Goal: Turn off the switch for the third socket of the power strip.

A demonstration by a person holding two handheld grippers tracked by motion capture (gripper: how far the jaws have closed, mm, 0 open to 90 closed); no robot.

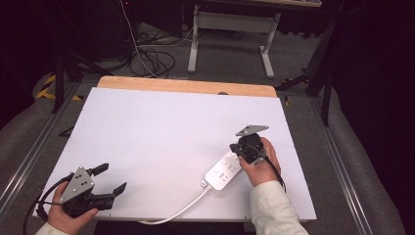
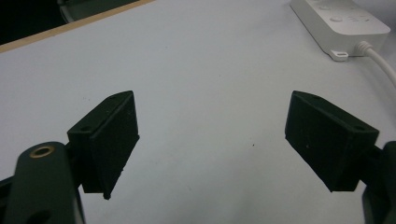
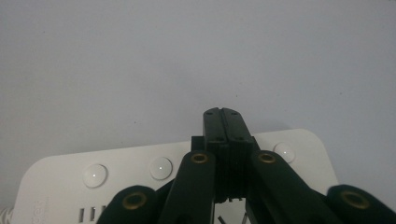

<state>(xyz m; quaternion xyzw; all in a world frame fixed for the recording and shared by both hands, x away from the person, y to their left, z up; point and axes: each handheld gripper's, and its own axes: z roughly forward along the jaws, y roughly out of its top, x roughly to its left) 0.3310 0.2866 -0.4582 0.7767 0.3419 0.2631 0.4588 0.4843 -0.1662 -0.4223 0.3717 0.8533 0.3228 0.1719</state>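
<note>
Now the right tongs (image 1: 243, 147), pressed together, sit over the far end of the power strip (image 1: 222, 172), its long axis running near-left, while the left tongs (image 1: 110, 178) wait spread, well apart

White power strip (image 1: 224, 171), flat, table's near-right

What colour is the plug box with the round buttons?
White. The power strip and its round buttons show best in the right gripper view.
</note>
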